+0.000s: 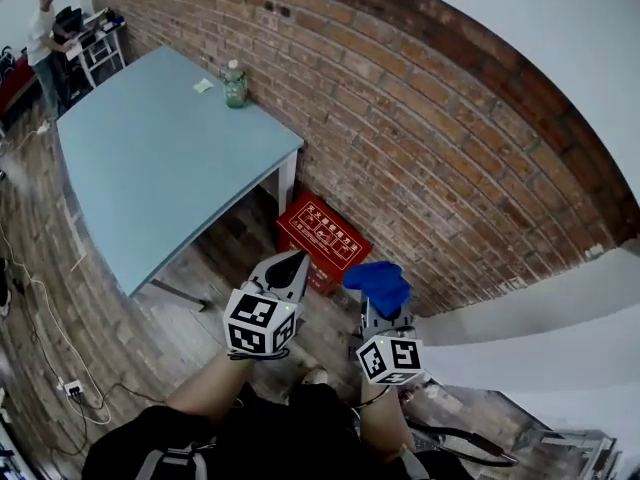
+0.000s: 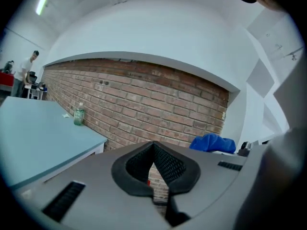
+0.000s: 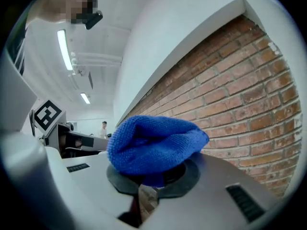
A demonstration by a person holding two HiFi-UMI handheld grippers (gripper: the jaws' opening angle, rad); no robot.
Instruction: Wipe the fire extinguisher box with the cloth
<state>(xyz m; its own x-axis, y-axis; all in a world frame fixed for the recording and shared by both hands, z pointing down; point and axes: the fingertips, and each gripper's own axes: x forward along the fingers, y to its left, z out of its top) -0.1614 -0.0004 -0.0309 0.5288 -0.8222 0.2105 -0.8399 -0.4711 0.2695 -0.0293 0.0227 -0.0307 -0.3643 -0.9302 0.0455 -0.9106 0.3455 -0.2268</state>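
Observation:
The red fire extinguisher box [image 1: 324, 239] stands on the floor against the brick wall, beside the table leg. A bunched blue cloth [image 1: 379, 282] is held in my right gripper [image 1: 381, 306], whose jaws are shut on it; in the right gripper view the cloth [image 3: 154, 143] bulges over the jaw tips. My left gripper [image 1: 291, 265] hovers just in front of the box with its jaws shut and nothing between them. In the left gripper view the gripper [image 2: 154, 150] points at the wall, and the cloth [image 2: 212, 143] shows to its right.
A light blue table [image 1: 160, 148] stands left of the box, with a green bottle [image 1: 235, 84] near the wall. The brick wall [image 1: 440, 138] runs behind. A person [image 1: 46, 46] stands at a cart far left. Cables and a power strip [image 1: 72, 389] lie on the wood floor.

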